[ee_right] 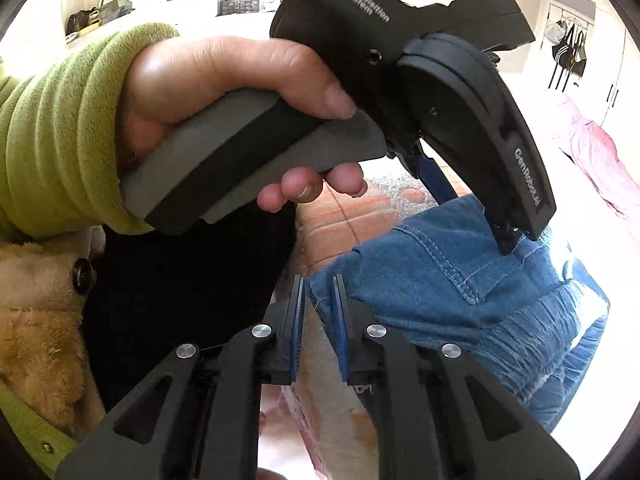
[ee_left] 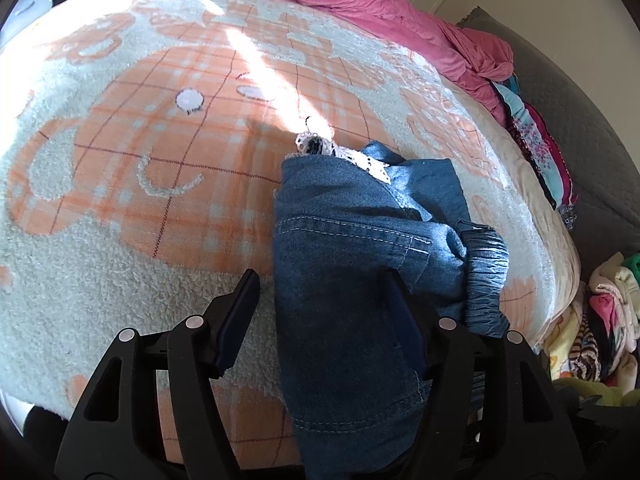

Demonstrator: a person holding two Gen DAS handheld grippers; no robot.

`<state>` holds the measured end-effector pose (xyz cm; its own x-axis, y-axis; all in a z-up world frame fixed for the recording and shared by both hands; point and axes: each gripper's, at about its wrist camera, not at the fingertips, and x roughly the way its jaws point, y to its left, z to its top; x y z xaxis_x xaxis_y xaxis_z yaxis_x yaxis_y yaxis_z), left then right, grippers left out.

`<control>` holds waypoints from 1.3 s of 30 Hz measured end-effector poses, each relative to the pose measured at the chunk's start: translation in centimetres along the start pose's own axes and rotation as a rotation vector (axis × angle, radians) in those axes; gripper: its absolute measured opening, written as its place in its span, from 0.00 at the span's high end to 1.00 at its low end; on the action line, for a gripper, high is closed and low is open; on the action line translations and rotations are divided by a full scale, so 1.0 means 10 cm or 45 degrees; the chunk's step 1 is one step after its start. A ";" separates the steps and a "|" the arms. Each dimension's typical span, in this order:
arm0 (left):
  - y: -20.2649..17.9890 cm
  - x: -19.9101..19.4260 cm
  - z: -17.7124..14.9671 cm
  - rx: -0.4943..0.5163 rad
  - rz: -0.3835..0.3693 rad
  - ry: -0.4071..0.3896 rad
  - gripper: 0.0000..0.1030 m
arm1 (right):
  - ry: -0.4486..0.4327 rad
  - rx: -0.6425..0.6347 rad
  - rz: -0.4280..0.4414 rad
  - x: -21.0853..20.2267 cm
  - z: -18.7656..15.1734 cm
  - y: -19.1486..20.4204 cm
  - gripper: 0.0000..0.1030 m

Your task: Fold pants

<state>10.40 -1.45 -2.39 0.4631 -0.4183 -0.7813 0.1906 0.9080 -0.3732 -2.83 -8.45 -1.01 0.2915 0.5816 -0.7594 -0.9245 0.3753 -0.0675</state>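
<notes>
Blue denim pants (ee_left: pixel 360 248) with a gathered elastic waistband (ee_left: pixel 486 280) and white lace trim (ee_left: pixel 360 158) lie bunched on the bed. My left gripper (ee_left: pixel 322 280) is open, its fingers astride the near part of the pants, the right finger (ee_left: pixel 402 312) resting on the denim. In the right wrist view the pants (ee_right: pixel 460 280) lie right of centre, with the left gripper's body (ee_right: pixel 460 92) in a hand above them. My right gripper (ee_right: pixel 318 286) is slightly open, holding nothing, at the pants' near edge.
The bed has a fleecy orange-and-mint blanket (ee_left: pixel 160 160). A pink quilt (ee_left: pixel 360 8) lies along its far side. Piled clothes (ee_left: pixel 536 140) sit at the right edge, more (ee_left: pixel 600 320) on the floor. A green sleeve (ee_right: pixel 60 128) and a black garment (ee_right: pixel 180 280) fill the left.
</notes>
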 end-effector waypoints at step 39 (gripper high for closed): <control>-0.30 -0.20 -0.60 0.160 0.083 0.011 0.39 | 0.226 0.388 -0.202 0.43 0.31 -1.84 0.96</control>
<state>3.69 -3.50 -2.72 0.4709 -0.3582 -0.8062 0.2673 0.9288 -0.2566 16.17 -10.60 -1.01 0.3535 0.3752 -0.8569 -0.7479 0.6635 -0.0180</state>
